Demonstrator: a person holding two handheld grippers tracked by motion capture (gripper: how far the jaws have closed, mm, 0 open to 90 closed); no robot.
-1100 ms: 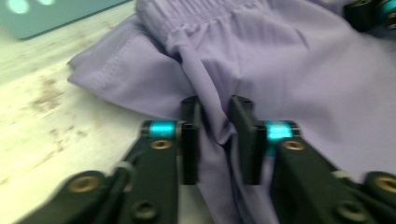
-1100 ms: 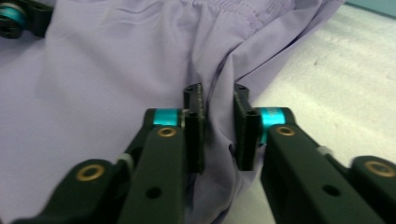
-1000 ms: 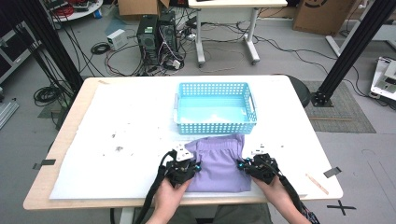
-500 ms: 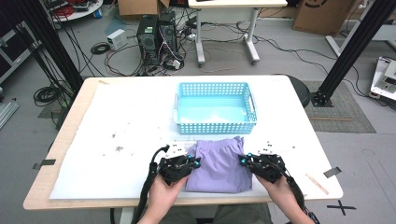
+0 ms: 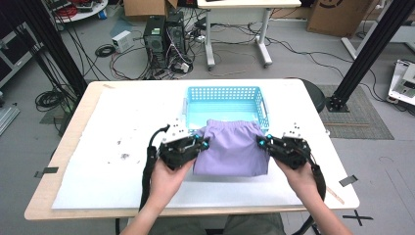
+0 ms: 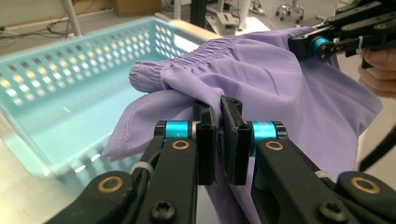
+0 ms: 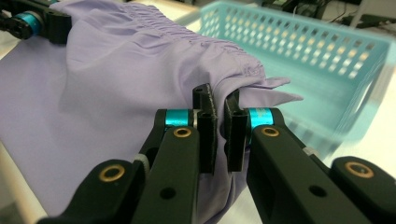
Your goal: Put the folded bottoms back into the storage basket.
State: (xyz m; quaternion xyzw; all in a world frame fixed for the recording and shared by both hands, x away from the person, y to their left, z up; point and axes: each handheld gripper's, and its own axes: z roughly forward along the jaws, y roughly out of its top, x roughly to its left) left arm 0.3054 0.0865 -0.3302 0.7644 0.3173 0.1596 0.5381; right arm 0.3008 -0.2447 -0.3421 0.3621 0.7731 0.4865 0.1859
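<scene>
Purple garment (image 5: 231, 149) stretched between both tools, elastic waistband edge lifted over the near rim of the blue basket (image 5: 222, 93), lower part draped down onto the white desk (image 5: 98, 147). Left hand-held gripper (image 5: 200, 143) pinched tight on the left edge of the cloth, jaws nearly together with fabric bunched between them in the left gripper view (image 6: 218, 135). Right hand-held gripper (image 5: 263, 142) likewise clamped on the right edge, a fold of the gathered hem caught between its closed jaws in the right gripper view (image 7: 218, 135). Basket just beyond the cloth, perforated walls and pale floor showing past the waistband. Both hands low at the near desk edge, well apart, garment taut between.
</scene>
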